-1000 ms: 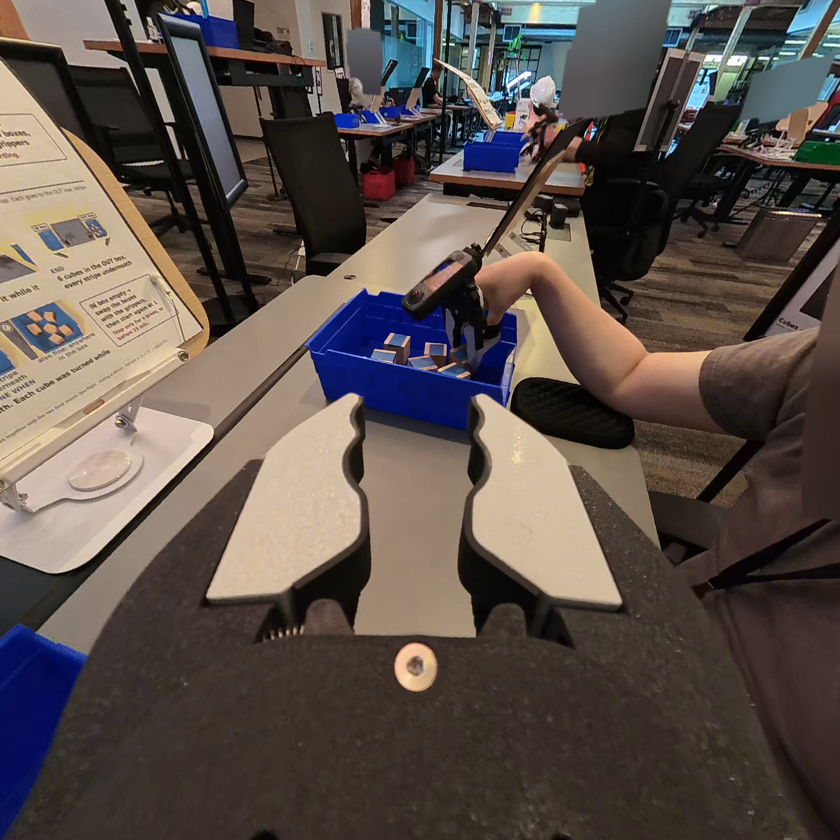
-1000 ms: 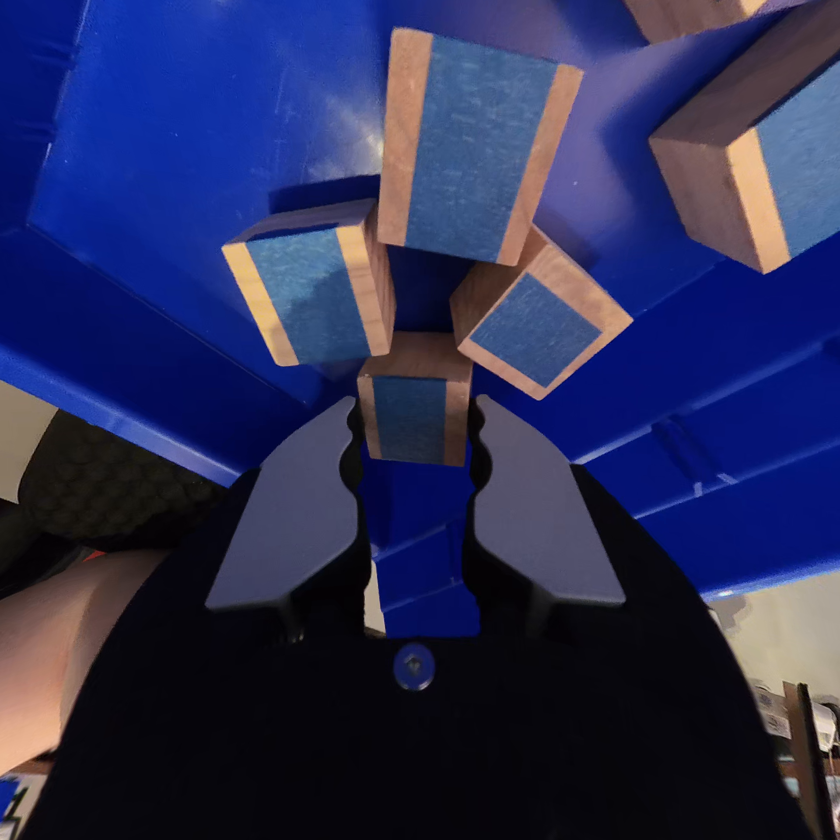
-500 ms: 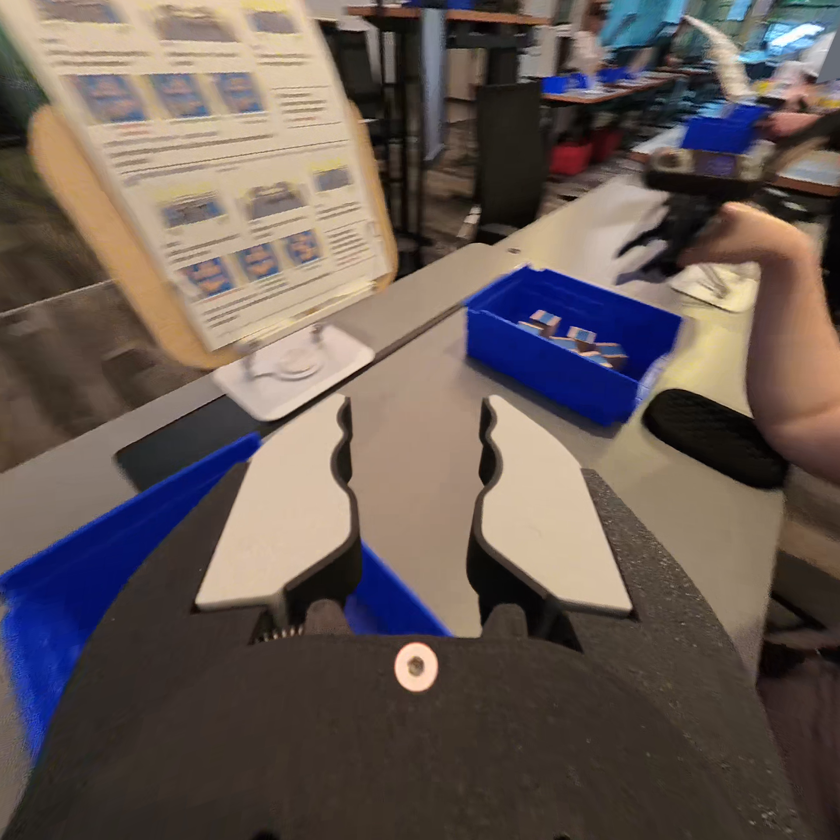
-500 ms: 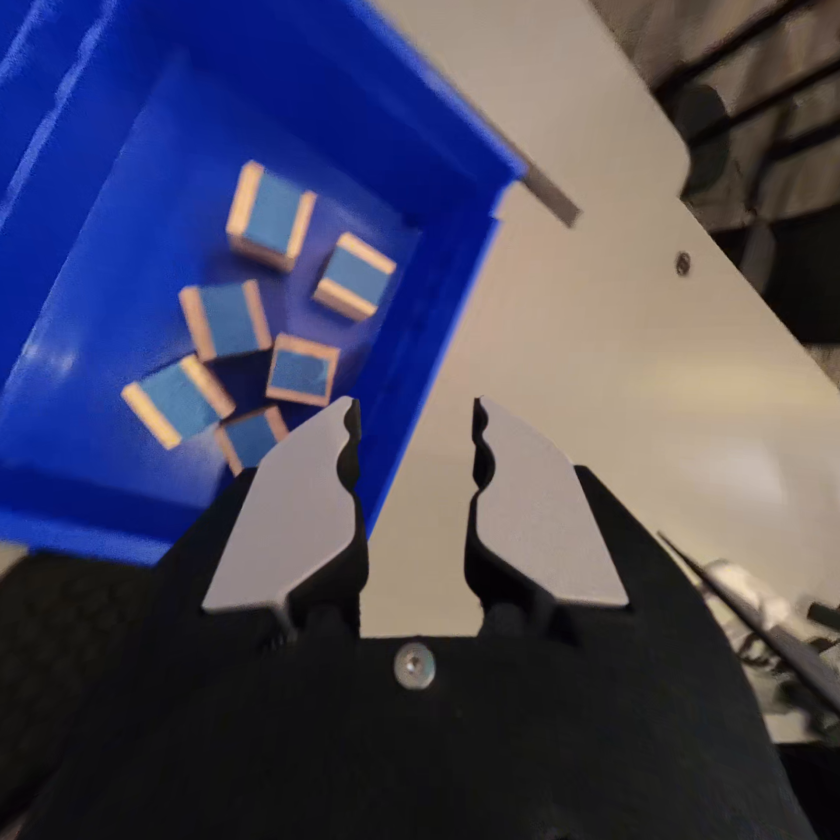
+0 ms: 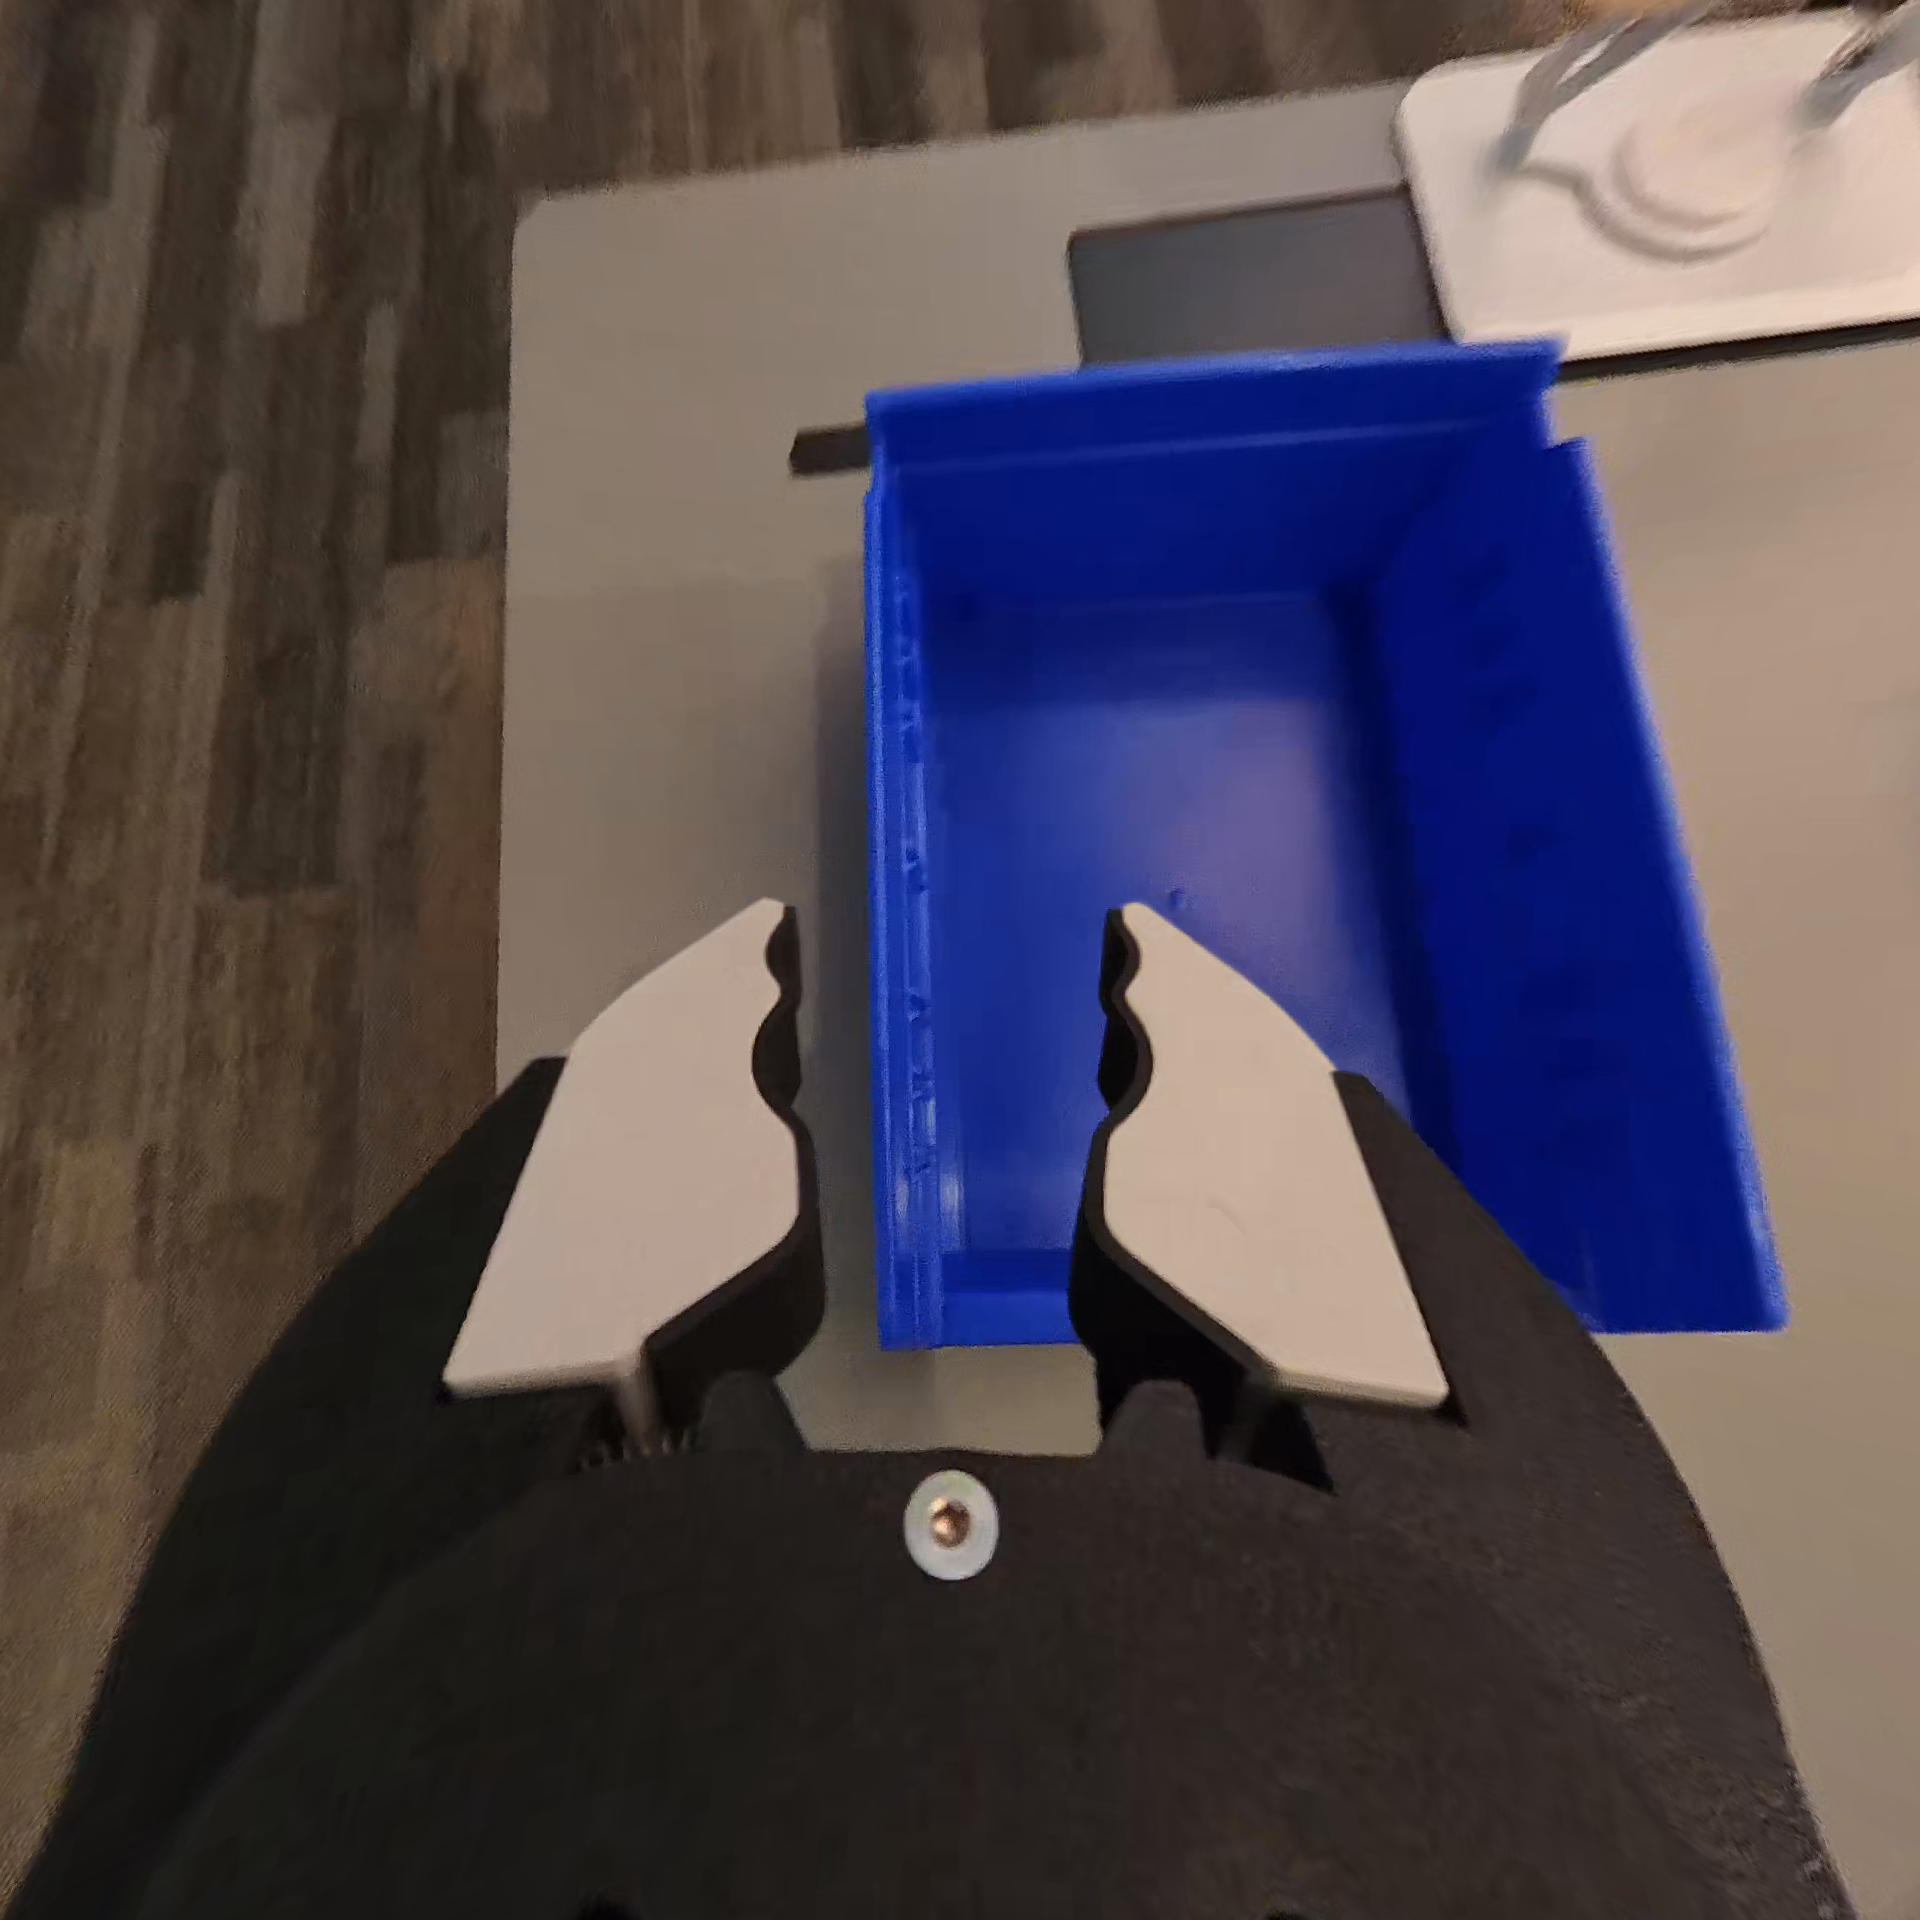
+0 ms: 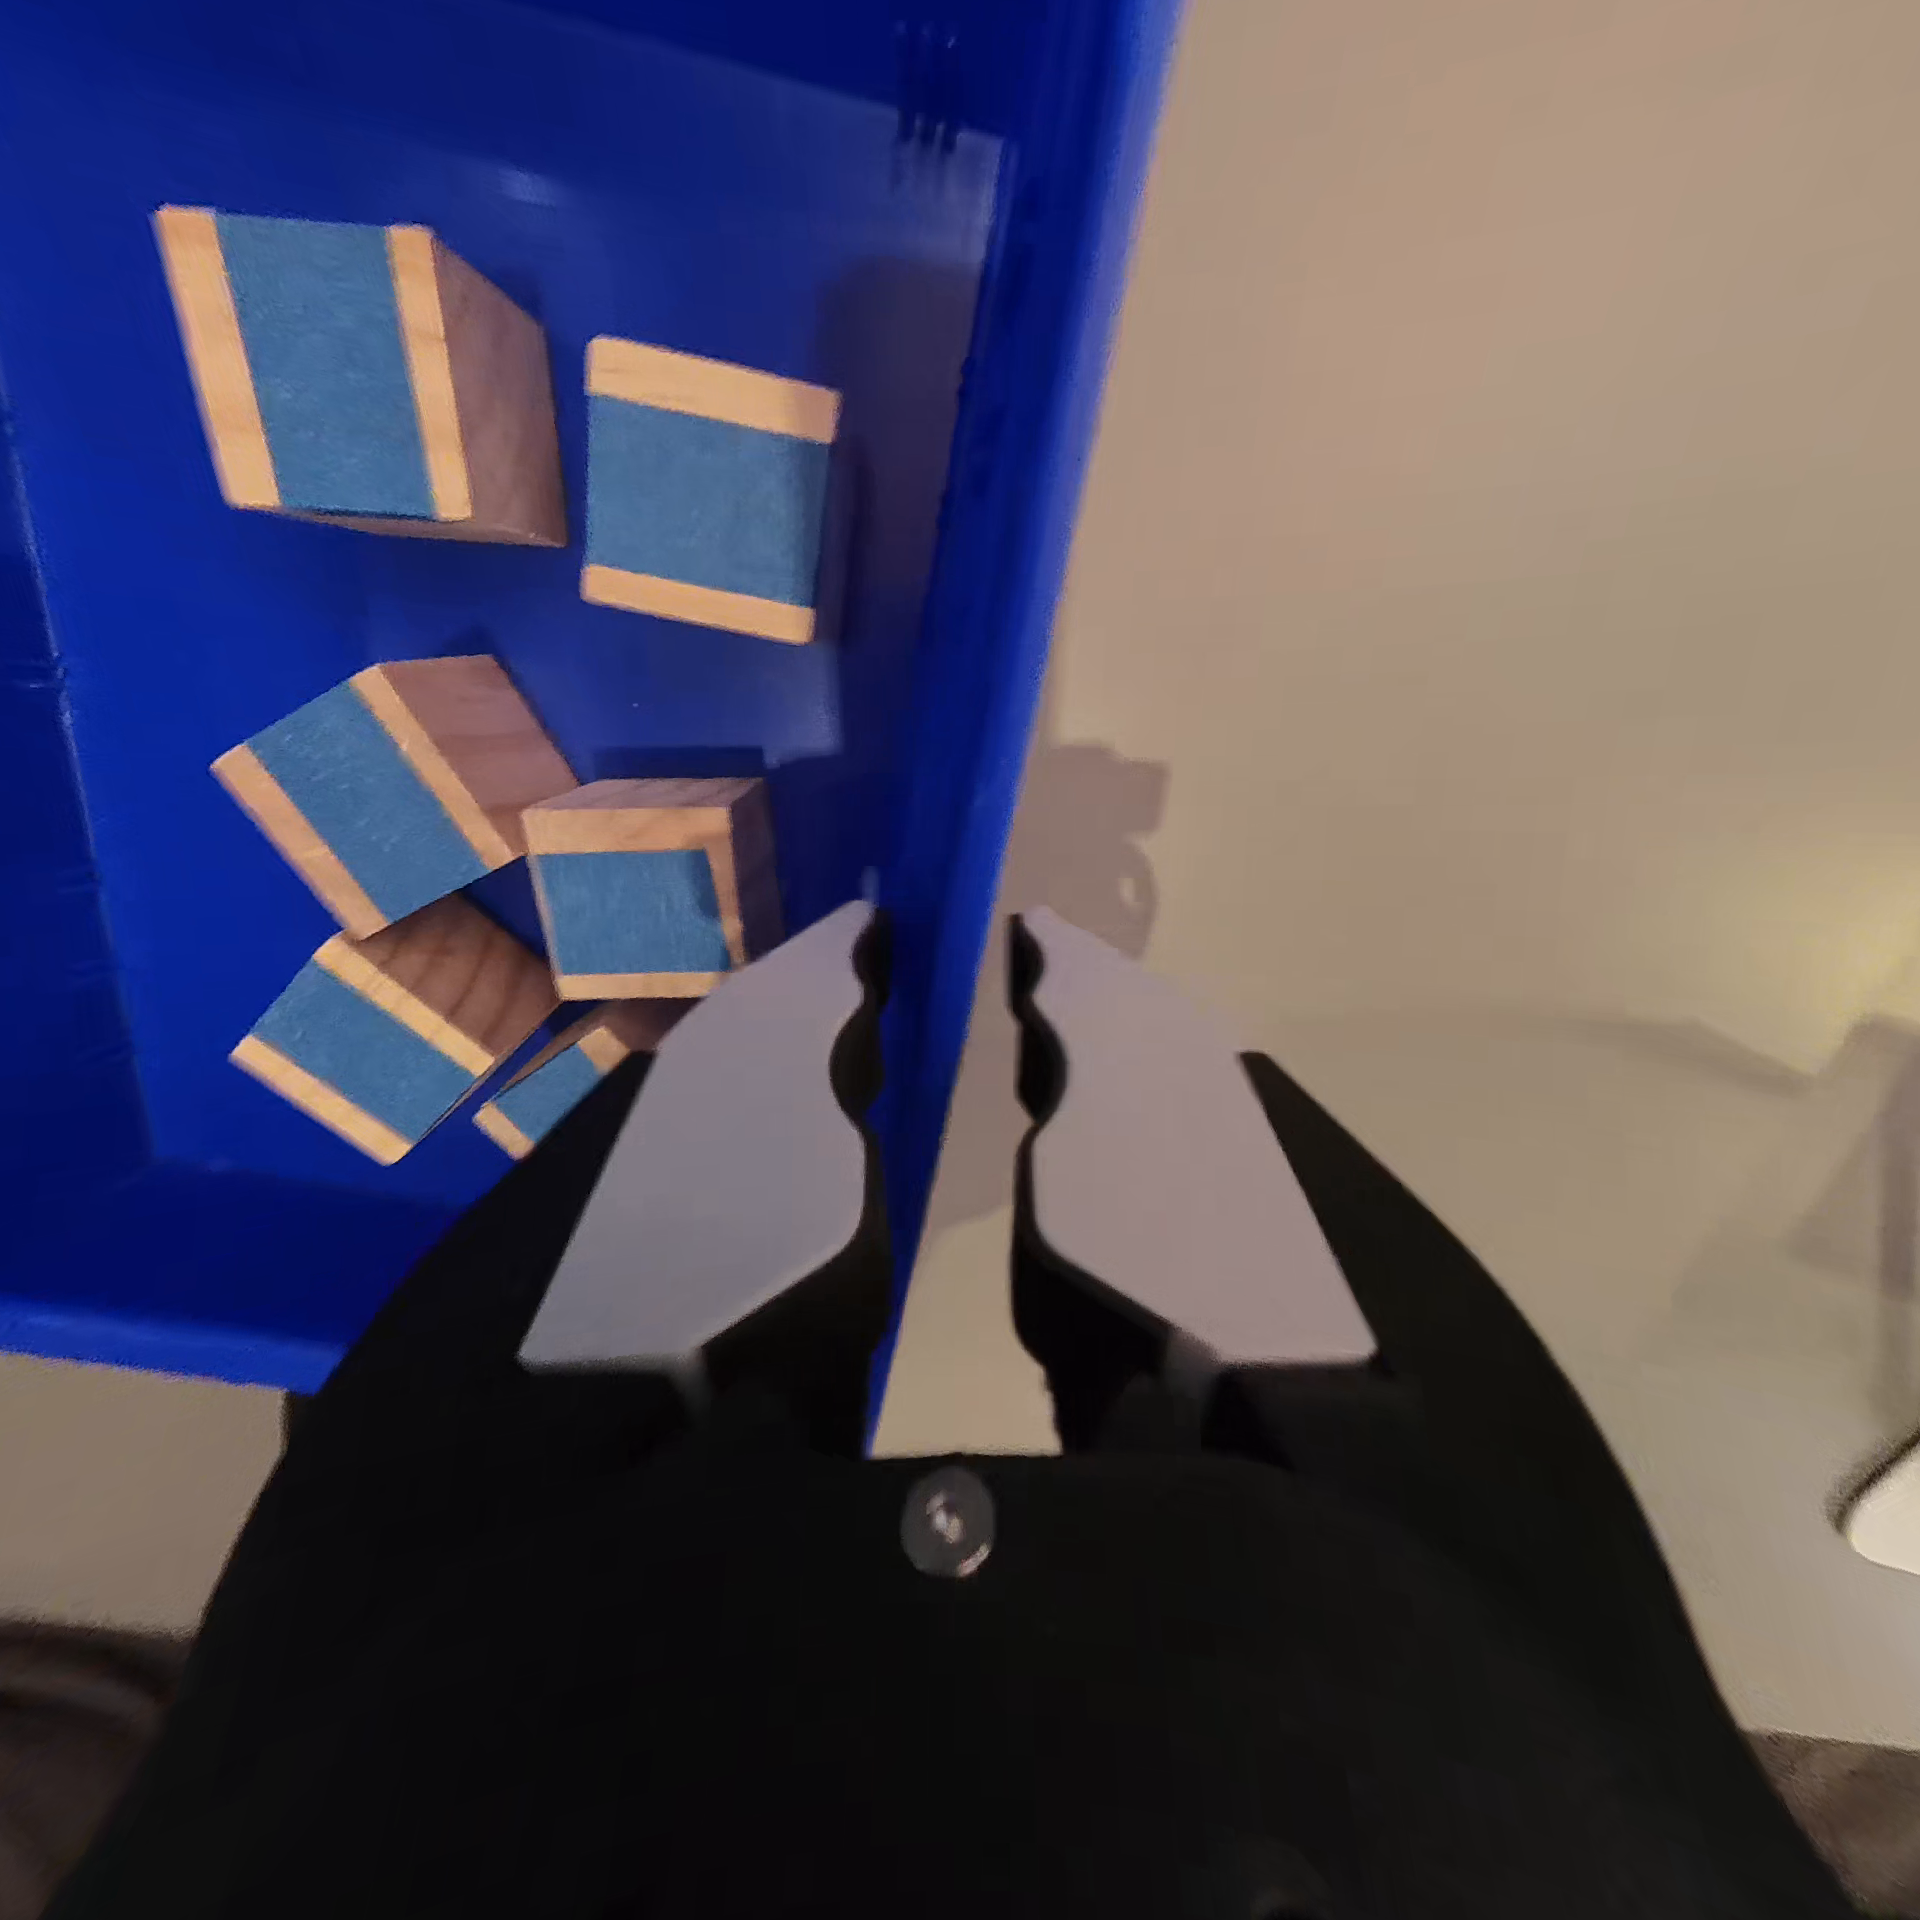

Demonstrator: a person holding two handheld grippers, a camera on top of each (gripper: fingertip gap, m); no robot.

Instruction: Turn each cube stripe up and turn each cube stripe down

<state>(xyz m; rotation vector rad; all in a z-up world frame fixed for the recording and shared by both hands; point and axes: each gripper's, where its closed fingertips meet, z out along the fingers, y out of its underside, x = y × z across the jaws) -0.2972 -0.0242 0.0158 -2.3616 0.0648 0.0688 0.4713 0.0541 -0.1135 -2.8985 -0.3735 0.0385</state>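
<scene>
Several wooden cubes lie in a blue bin [image 6: 1070, 312], all with the blue stripe up, among them one at the far left [image 6: 343, 364] and one near the wall [image 6: 707, 488]. My right gripper [image 6: 945, 920] is over the bin's right wall, its jaws closed to a narrow gap on that wall. One cube [image 6: 551, 1091] is partly hidden by the left finger. A second blue bin [image 5: 1507, 831] is empty. My left gripper [image 5: 951, 914] is open and holds nothing. It hangs above that bin's left wall, one finger outside it and one inside.
The grey table [image 5: 675, 520] ends just left of the empty bin, with wood-look floor [image 5: 208, 727] beyond. A white stand base [image 5: 1662, 177] and a dark panel [image 5: 1247, 281] lie behind that bin. Bare table [image 6: 1455, 623] lies right of the cube bin.
My right gripper let go of a cube, rose, moved to the bin's right wall and narrowed its jaws on it. My left gripper swung left and tilted down over the empty bin.
</scene>
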